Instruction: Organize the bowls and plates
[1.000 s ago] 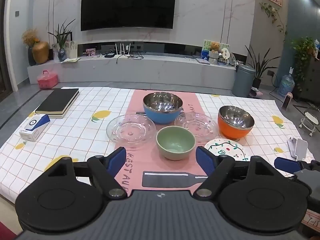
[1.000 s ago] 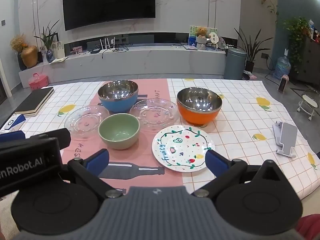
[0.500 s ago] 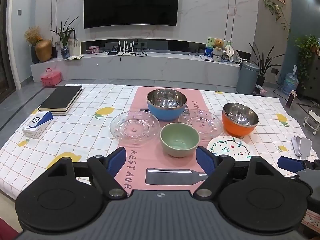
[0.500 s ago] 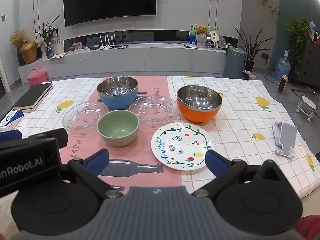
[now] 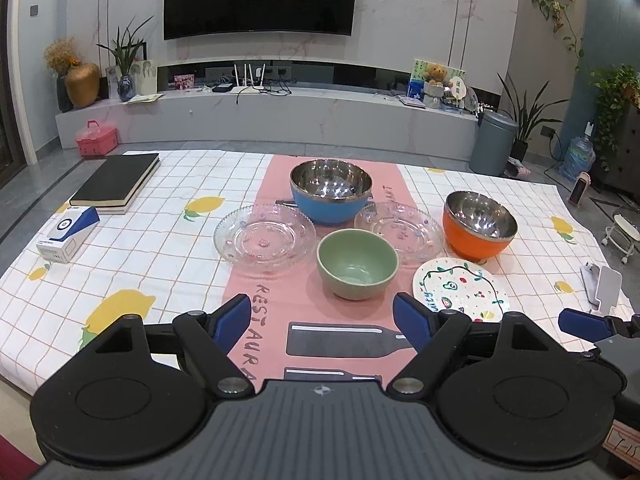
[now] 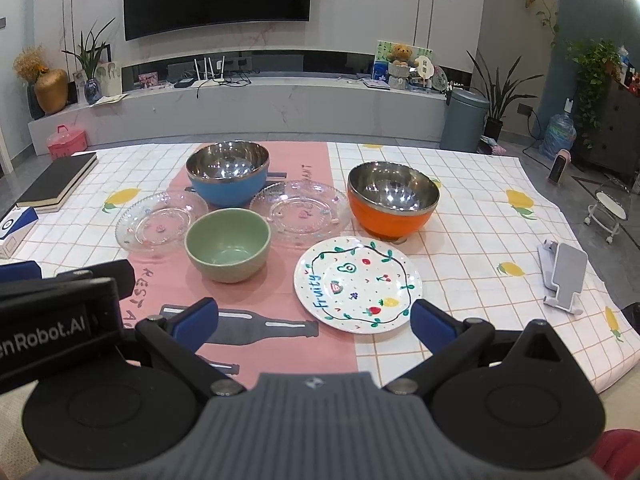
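Since a second ago both views have drawn back slightly, so the dishes sit a little lower and fuller in frame while nothing on the tabletop [image 5: 168, 240] has shifted. The left tongs [image 5: 322, 318] and right tongs [image 6: 314, 318] both hang spread wide and empty at the bottom of their frames, short of the dishes. At centre, the green bowl [image 5: 357, 263] sits between two glass plates [image 5: 265, 238] [image 5: 399, 229], the blue bowl [image 5: 330, 191] above them, the orange bowl [image 6: 393, 199] at right, touching the painted plate [image 6: 358, 283] below it.
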`<state>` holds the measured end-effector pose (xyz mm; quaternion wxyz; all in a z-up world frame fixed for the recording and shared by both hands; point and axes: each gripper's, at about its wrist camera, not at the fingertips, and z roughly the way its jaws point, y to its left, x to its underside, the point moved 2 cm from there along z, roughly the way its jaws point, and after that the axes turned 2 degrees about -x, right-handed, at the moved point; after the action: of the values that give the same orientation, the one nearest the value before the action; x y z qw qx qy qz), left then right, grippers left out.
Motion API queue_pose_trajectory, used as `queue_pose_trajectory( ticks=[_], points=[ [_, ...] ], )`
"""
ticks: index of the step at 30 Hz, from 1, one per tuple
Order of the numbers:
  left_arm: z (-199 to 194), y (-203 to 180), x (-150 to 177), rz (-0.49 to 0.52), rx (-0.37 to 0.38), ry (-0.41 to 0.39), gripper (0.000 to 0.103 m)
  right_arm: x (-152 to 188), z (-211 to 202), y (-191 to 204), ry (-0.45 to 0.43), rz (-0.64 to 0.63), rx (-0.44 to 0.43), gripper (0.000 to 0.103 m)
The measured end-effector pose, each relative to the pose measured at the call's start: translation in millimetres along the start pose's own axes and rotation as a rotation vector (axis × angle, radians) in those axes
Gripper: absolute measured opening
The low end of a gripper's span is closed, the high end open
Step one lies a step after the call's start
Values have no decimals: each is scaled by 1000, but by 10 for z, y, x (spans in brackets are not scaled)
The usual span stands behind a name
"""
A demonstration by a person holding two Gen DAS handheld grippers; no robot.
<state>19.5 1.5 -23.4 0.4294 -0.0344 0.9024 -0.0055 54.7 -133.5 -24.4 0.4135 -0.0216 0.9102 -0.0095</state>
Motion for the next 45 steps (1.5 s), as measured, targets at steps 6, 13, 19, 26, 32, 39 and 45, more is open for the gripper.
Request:
queue_pose_trajectory(
  ticks=[6, 13, 19, 26, 32, 39, 45],
  points=[
    [14, -3, 6, -2, 10, 6, 95, 6, -13, 9, 0, -9, 21, 100],
    [25, -12, 14, -2, 11, 12, 95, 8, 0, 14, 4, -14, 23, 100],
    [34, -14, 14, -2, 10, 13, 95, 10, 0, 17, 6, -15, 23, 100],
    [34, -15, 15, -2, 10, 13, 95, 16, 13, 17, 10, -13, 19, 100],
    [34, -15, 14, -1, 11, 13, 95, 16, 13, 18, 9, -13, 20, 100],
    [33, -17, 13, -1, 10, 13, 95, 12, 13, 19, 10, -13, 19, 100],
    [32, -17, 11, -2, 10, 15, 95, 14, 10, 20, 12, -14, 20, 100]
  ],
)
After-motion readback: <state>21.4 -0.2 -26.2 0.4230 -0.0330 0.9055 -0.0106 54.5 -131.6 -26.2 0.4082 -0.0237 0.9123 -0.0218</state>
